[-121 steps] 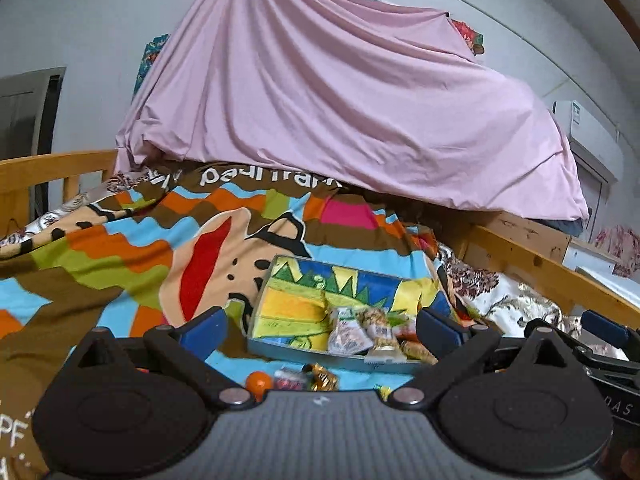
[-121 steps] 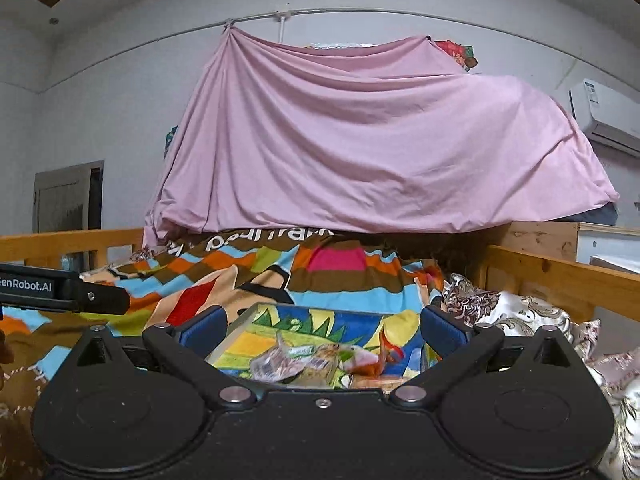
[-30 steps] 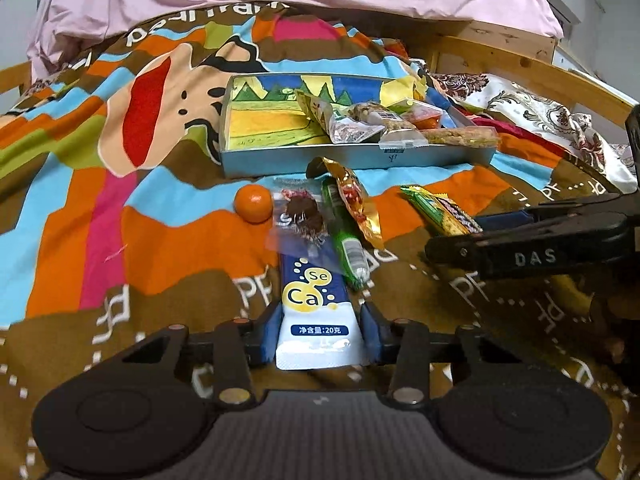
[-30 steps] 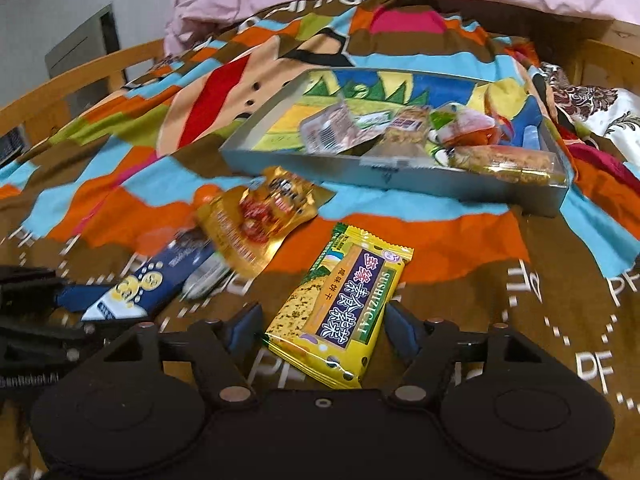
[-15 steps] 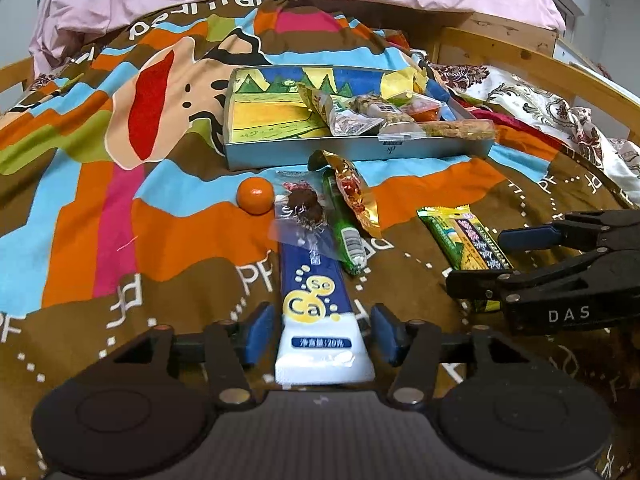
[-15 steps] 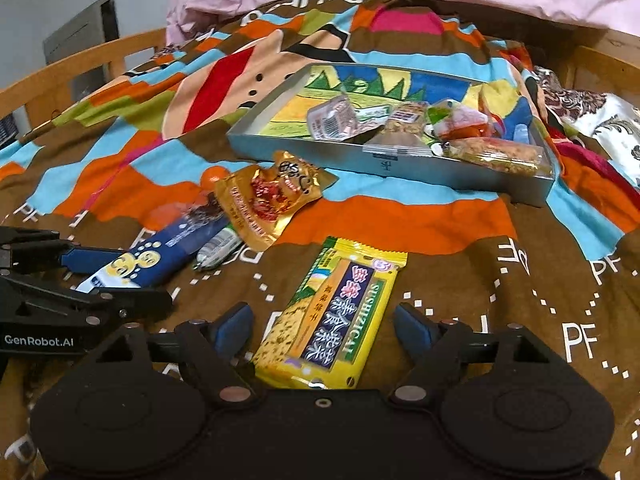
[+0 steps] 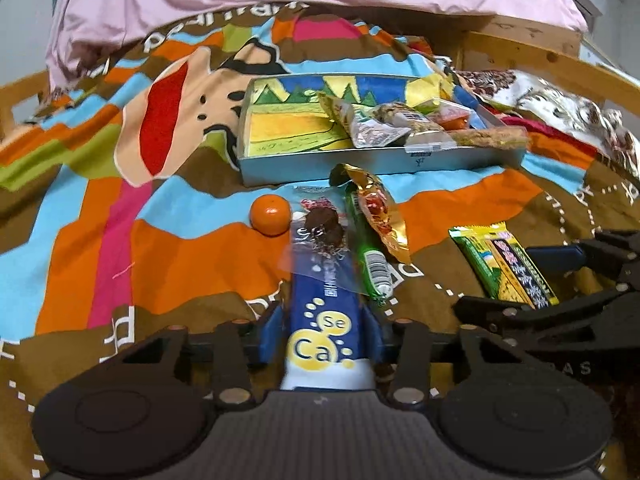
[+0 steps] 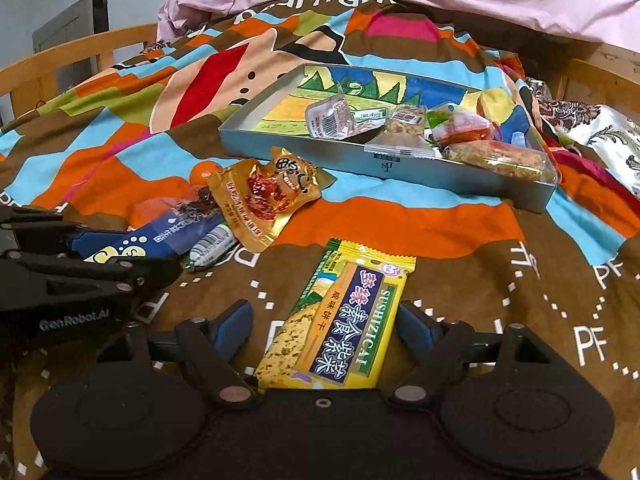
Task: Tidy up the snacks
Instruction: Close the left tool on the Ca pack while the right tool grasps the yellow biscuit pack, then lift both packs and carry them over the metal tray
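Since half a second ago our left gripper [image 7: 324, 330] has narrowed and is closing on the blue packet [image 7: 325, 320] lying on the blanket [image 7: 80, 240]. Our right gripper [image 8: 326, 326] stands wide, straddling the yellow packet [image 8: 340, 320] without touching it, near the tray [image 8: 384, 166].

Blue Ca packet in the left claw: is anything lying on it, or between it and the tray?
Yes. A clear wrapped snack lies on the blue Ca packet's far end; a green stick lies alongside. Beyond them, the tray.

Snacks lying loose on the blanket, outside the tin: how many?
6: orange, clear packet, green stick, gold pouch, blue tube, yellow biscuit pack. Others may hide beneath.
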Tool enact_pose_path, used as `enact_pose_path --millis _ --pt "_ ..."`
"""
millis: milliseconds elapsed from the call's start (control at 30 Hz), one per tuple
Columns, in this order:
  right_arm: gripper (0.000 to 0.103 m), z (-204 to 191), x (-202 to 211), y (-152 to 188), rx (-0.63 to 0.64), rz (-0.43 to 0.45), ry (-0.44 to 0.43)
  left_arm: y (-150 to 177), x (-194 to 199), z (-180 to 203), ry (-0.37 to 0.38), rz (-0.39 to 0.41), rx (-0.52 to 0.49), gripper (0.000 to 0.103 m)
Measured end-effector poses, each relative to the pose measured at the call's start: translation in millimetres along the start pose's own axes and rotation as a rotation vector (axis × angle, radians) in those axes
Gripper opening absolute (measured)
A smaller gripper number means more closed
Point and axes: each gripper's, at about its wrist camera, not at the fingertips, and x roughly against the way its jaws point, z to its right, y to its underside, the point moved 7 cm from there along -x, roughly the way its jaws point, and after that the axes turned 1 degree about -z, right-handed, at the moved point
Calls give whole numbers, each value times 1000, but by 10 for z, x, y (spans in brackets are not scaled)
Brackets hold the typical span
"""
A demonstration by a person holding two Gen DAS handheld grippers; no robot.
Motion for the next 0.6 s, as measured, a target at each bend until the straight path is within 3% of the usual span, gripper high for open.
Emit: enact_pose_path --millis 200,333,600 --pt "61 -17 39 -1 8 1 -14 34 45 28 -14 16 -9 38" --pt "58 -76 111 25 61 3 -9 83 115 19 -10 17 3 36" --pt "55 -293 310 53 312 93 62 92 442 10 -29 55 55 35"
